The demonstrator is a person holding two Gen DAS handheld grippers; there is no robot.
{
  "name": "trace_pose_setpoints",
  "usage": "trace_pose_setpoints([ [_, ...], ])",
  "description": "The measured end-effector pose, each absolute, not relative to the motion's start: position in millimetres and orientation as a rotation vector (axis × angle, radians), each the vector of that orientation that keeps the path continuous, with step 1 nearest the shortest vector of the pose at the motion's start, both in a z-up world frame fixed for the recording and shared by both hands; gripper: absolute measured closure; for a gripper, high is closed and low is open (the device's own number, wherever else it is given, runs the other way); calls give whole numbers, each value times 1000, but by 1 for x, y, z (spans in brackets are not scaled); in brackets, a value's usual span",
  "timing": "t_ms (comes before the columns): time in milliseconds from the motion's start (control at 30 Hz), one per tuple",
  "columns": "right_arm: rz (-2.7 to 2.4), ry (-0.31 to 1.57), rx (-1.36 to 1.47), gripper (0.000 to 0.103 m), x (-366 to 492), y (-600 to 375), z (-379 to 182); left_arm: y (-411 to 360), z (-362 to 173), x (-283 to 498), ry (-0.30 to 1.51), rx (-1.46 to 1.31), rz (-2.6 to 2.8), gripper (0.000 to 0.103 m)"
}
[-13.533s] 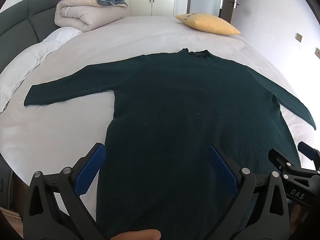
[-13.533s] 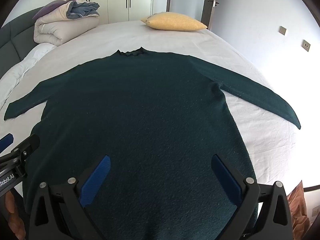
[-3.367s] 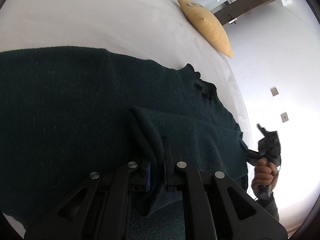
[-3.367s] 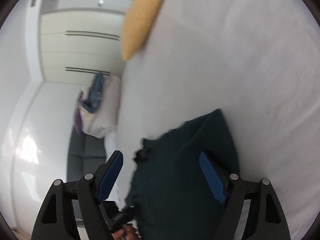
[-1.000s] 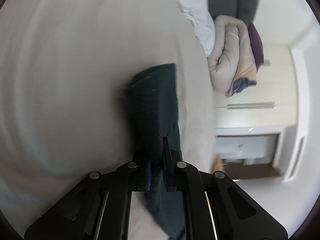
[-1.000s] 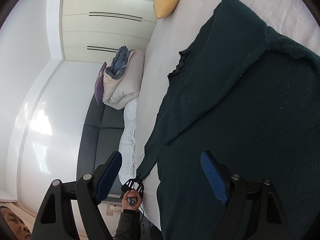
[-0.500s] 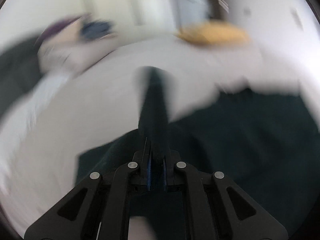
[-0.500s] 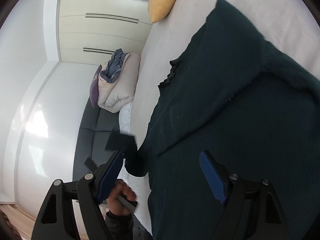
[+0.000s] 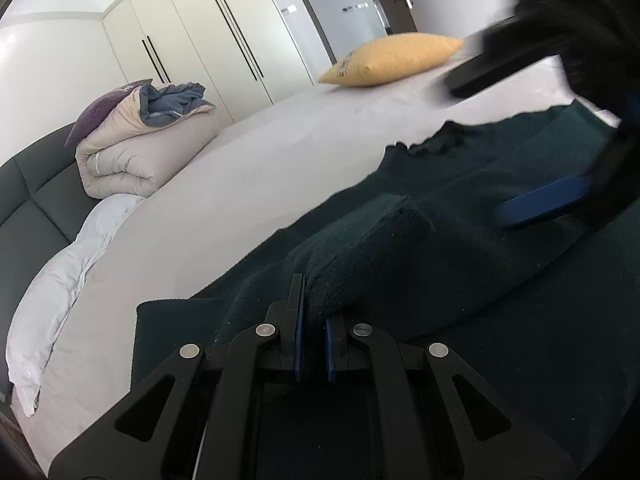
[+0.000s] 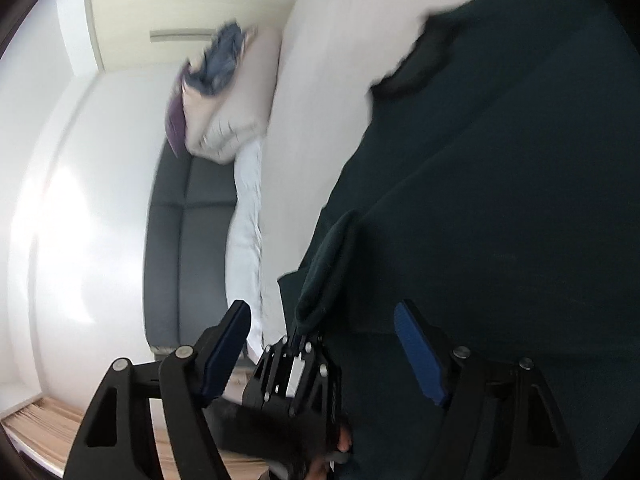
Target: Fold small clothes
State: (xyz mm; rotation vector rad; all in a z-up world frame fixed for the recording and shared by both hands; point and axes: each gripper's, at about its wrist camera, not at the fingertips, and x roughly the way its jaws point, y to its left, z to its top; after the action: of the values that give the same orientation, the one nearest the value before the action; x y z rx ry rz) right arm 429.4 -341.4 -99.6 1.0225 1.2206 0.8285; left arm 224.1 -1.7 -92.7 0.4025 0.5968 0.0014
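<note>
A dark green sweater [image 9: 500, 280] lies on the white bed [image 9: 248, 184]; its ruffled collar [image 9: 440, 136] points to the far side. My left gripper [image 9: 311, 344] is shut on the sweater's left sleeve [image 9: 360, 252], which is carried over the body. My right gripper [image 10: 324, 352] is open and empty above the sweater [image 10: 500, 200]; it shows blurred at the right of the left wrist view [image 9: 560, 196]. The left gripper with the sleeve [image 10: 324, 264] also shows in the right wrist view [image 10: 298, 344].
A yellow pillow [image 9: 392, 60] lies at the bed's far end. A folded beige duvet [image 9: 144, 152] and a white pillow [image 9: 60, 280] lie by the dark headboard [image 9: 24, 200]. White wardrobes [image 9: 208, 48] stand behind.
My left gripper has swung the sleeve from the bed's left side over the sweater's body. My right gripper has moved in close above the left one.
</note>
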Motion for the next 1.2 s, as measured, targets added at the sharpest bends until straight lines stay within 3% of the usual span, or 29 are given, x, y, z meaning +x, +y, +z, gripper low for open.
trace_pose_setpoints([
  [267,826,1369,988,41,459,-274,-119,3,-72,209,538,359,-1,96],
  [333,834,1369,990,65,461,-270,-125,3,-71,207,545,361,-5,96],
  [433,837,1341,928,87,462,-266,-121,1,-71,208,550,363,-8,96],
  [467,837,1327,912,90,463,-267,-119,2,-69,207,559,360,-14,95],
  [600,820,1249,854,93,465,-282,-100,2,-60,191,583,336,-70,93],
  [800,748,1173,793,94,466,-332,-88,64,-24,154,583,43,-116,93],
  [1067,626,1117,769,94,459,-408,-92,177,-16,186,714,-234,-28,93],
  [1200,580,1101,778,94,460,-434,-95,188,-10,207,747,-254,-45,93],
])
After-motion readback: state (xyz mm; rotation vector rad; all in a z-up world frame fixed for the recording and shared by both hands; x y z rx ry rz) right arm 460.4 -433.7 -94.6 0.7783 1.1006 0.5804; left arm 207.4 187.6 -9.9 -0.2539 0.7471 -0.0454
